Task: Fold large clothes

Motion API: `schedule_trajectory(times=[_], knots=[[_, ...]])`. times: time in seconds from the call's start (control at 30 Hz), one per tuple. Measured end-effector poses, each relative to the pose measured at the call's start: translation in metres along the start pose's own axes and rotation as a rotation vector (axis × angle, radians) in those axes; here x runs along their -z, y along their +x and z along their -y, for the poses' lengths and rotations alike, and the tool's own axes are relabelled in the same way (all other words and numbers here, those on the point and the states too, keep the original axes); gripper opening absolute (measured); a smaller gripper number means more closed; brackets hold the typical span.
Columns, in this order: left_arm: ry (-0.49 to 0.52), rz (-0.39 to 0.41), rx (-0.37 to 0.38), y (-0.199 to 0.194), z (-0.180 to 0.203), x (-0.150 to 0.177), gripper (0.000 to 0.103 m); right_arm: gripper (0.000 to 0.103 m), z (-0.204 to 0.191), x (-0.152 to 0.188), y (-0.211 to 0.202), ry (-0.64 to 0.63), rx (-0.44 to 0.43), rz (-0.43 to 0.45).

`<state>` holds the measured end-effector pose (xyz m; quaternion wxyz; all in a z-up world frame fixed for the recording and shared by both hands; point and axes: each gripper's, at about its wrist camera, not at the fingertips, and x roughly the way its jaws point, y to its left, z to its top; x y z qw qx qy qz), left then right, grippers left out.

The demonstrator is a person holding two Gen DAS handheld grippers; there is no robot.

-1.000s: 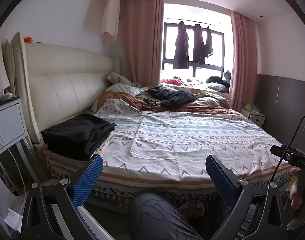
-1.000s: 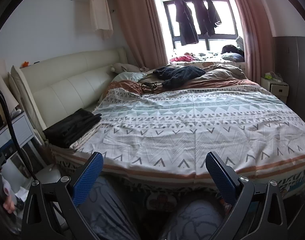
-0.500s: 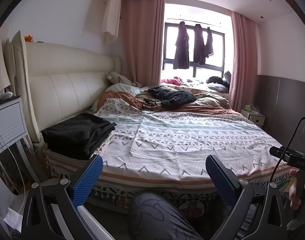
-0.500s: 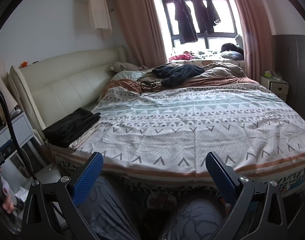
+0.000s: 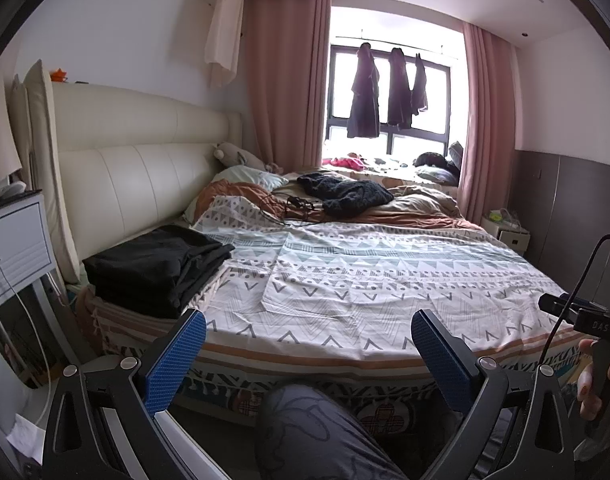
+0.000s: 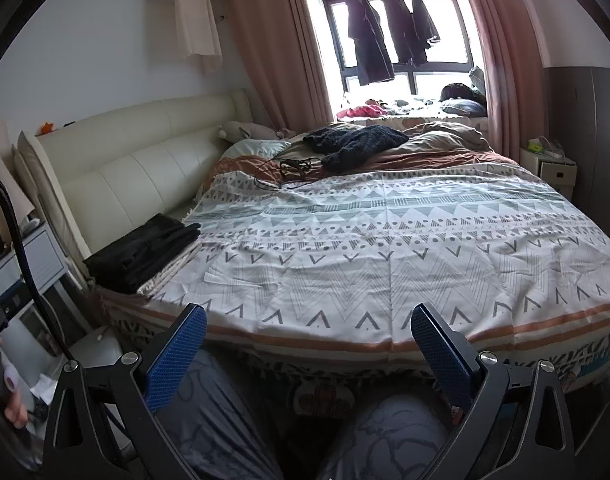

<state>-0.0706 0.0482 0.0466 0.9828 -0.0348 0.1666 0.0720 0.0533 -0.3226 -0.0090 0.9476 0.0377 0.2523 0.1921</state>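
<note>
Blue-padded fingers frame the left wrist view: the left gripper (image 5: 308, 350) is spread wide, nothing between its pads, held off the near edge of the bed (image 5: 305, 364). A patterned bedspread (image 5: 385, 276) with grey zigzags and triangles covers most of the mattress. On its left side, close to the cream padded headboard (image 5: 117, 176), sits a stack of folded black clothes (image 5: 157, 266) — resting on the bedspread's edge, well apart from the gripper. Farther back, a dark knitted garment (image 5: 347, 196) lies crumpled on a brown blanket, with a tangle of black cable (image 5: 293, 206) just beside it. Three dark garments hang in the window (image 5: 389, 96) between pink curtains. A knee in grey patterned trousers (image 5: 317, 432) shows low in the frame. At the right edge, a hand (image 5: 597, 384) grips the other tool's handle.

Right wrist view: the right gripper (image 6: 308, 350) is likewise released, pads wide apart and empty, above both trousered knees (image 6: 389, 436) at the bed's near edge. The folded black clothes (image 6: 145, 252) lie to the left by the headboard; the knitted garment (image 6: 357, 142) lies at the far side near the window — neither touched. A white bedside cabinet (image 6: 553, 166) stands at the far right. A hand (image 6: 7, 404) shows at the left margin.
</note>
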Motion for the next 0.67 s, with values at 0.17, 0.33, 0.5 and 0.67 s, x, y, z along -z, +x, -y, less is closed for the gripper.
schedule_trajectory(times=[0.17,0.33,0.5,0.67], knots=[[0.002,-0.001,0.001,-0.0002,-0.0001,0.0001,0.103,0.102,-0.0005,0.0004,0.0003,0.001,0.001,-0.002],[0.002,0.000,0.001,-0.0008,0.0005,0.0007,0.103,0.102,-0.0001,0.0009,-0.0003,0.003,0.003,-0.003],[-0.009,0.002,-0.005,-0.0003,-0.0005,0.0002,0.103,0.102,0.0003,0.0003,0.0003,0.001,0.002,-0.004],[0.002,0.003,-0.004,-0.0009,-0.0001,0.0004,0.103,0.102,0.0008,0.0004,0.0015,0.004,0.004,-0.008]])
